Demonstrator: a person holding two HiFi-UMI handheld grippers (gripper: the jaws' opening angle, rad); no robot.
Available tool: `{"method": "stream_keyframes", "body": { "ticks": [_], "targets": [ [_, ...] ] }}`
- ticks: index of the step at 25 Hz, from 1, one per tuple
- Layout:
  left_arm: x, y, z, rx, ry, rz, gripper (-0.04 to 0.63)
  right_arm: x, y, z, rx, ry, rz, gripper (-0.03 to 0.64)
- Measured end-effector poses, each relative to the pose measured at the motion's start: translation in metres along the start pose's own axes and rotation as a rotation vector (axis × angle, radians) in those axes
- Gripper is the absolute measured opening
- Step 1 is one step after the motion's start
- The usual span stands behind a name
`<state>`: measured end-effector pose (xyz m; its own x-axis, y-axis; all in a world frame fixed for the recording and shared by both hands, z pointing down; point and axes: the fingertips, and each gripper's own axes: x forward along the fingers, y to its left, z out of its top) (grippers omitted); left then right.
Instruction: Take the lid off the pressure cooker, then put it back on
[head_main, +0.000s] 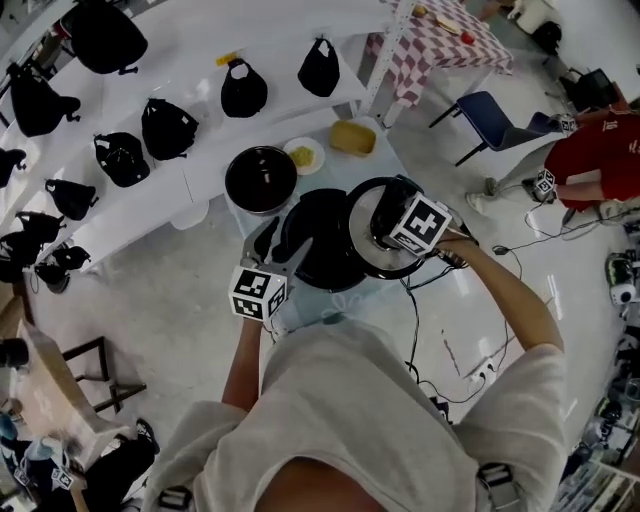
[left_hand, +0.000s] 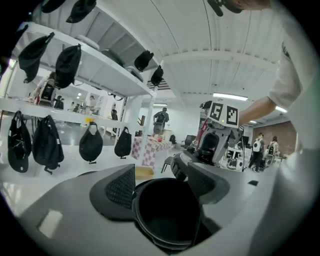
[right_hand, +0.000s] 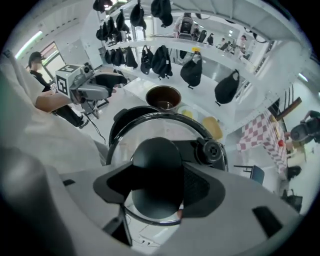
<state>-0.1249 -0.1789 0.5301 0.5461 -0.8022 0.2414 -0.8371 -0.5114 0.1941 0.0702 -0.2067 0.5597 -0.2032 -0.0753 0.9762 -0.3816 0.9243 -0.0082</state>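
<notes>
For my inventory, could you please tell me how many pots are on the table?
2: the uncovered cooker in front, and a pot beyond it, by the shelf. None seems hidden.

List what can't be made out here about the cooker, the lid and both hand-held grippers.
Inside of the cooker: head view, too dark, partly behind the lid.
Grip of the left hand-held gripper: left gripper view, cooker between its jaws; whether the pads press it is unclear.
Sides of the lid's knob: right gripper view, covered by the right hand-held gripper clamped on it.
</notes>
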Motion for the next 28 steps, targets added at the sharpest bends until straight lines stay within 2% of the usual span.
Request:
{"method": "stream_keyframes", "body": {
  "ticks": [9, 13, 19, 28],
  "targets": [
    [0.053, -0.059, -0.001, 0.048, 0.04, -0.174, 0.321, -0.022, -0.036, -0.104, 0.26, 0.006, -0.077, 0.27],
    [0.069, -0.078, 0.002, 0.06, 0.055, -0.217, 0.321, -0.025, -0.045, -0.145, 0.347, 0.029, -0.086, 0.27],
    [0.083, -0.094, 0.006, 0.073, 0.07, -0.229, 0.321, -0.003, -0.057, -0.18, 0.408, 0.051, -0.07, 0.27],
    [0.087, -0.096, 0.009, 0.099, 0.099, -0.171, 0.321, 0.082, -0.078, -0.188, 0.444, 0.045, -0.015, 0.27]
  ]
}}
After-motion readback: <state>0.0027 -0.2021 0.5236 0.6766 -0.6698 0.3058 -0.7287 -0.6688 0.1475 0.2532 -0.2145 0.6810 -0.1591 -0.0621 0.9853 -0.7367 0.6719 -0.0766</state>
